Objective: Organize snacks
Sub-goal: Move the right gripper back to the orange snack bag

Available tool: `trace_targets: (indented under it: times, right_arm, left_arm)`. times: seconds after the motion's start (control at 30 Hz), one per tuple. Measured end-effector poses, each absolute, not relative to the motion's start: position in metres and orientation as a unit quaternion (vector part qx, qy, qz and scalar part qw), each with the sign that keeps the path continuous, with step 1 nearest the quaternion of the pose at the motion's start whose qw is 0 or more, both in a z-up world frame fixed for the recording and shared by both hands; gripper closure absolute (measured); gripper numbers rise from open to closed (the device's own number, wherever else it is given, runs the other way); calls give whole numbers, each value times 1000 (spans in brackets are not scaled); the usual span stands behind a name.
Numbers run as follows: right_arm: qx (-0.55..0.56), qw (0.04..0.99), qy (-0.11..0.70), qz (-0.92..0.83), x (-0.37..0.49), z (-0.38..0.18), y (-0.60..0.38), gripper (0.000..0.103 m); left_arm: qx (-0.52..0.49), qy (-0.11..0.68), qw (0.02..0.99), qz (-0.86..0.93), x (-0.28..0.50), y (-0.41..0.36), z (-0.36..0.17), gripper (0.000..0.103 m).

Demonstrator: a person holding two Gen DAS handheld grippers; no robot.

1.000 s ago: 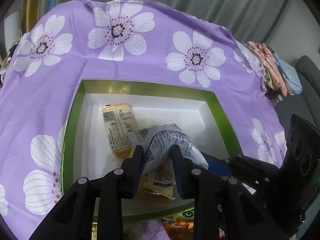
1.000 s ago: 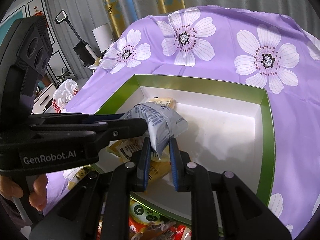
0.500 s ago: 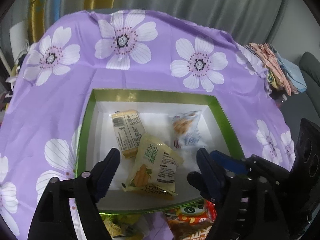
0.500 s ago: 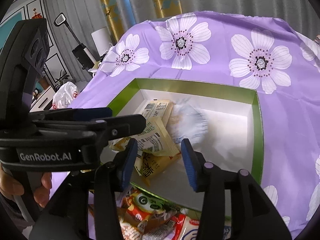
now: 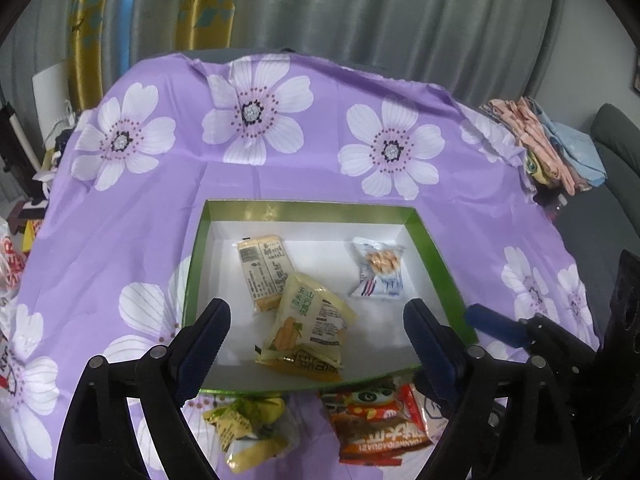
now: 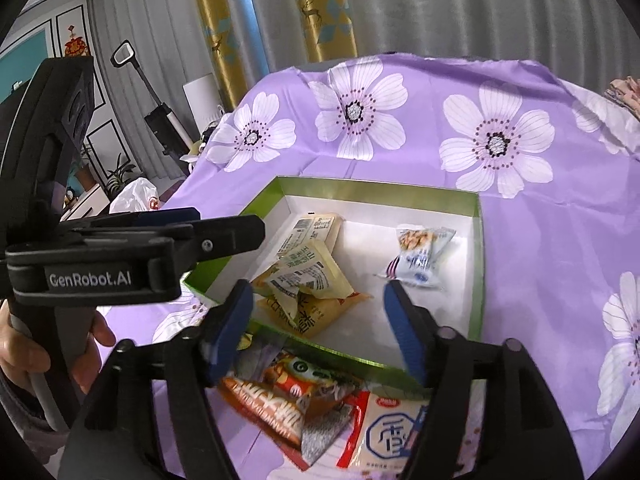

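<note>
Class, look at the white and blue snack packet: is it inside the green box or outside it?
Inside. The white and blue snack packet lies on the green box's white floor, apart from the other packets.

Soft, even daylight lit both views; shadows were faint. Fisheye distortion bent the edges into dark corners, and the near snack packets [image 6: 288, 392] looked slightly blurred.

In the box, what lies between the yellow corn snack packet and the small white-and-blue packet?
Nothing: bare white box floor separates the yellow corn snack packet from the small white-and-blue packet. Both wrist views show this gap.
</note>
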State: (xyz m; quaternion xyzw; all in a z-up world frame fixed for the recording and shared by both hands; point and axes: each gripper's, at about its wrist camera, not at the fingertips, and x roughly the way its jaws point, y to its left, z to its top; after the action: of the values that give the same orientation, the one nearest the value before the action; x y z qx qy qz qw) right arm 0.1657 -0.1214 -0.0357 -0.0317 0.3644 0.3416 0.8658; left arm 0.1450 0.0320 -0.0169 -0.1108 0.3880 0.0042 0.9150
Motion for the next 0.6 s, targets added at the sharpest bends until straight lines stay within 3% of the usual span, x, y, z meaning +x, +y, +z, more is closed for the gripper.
trace_targets:
  times: [0.07, 0.3, 0.6]
  right_arm:
    - [-27, 869, 360, 339, 159, -31, -128, 20]
    - [-17, 879, 346, 328, 137, -16, -146, 7]
    - [-12, 884, 338, 323, 106, -4, -166, 6]
  left_arm:
    - [-107, 382, 918, 4, 138, 29, -12, 3]
    - [-96, 362, 927, 1, 111, 19, 3, 3]
    - [-97, 351, 931, -2, 77, 12, 15, 3]
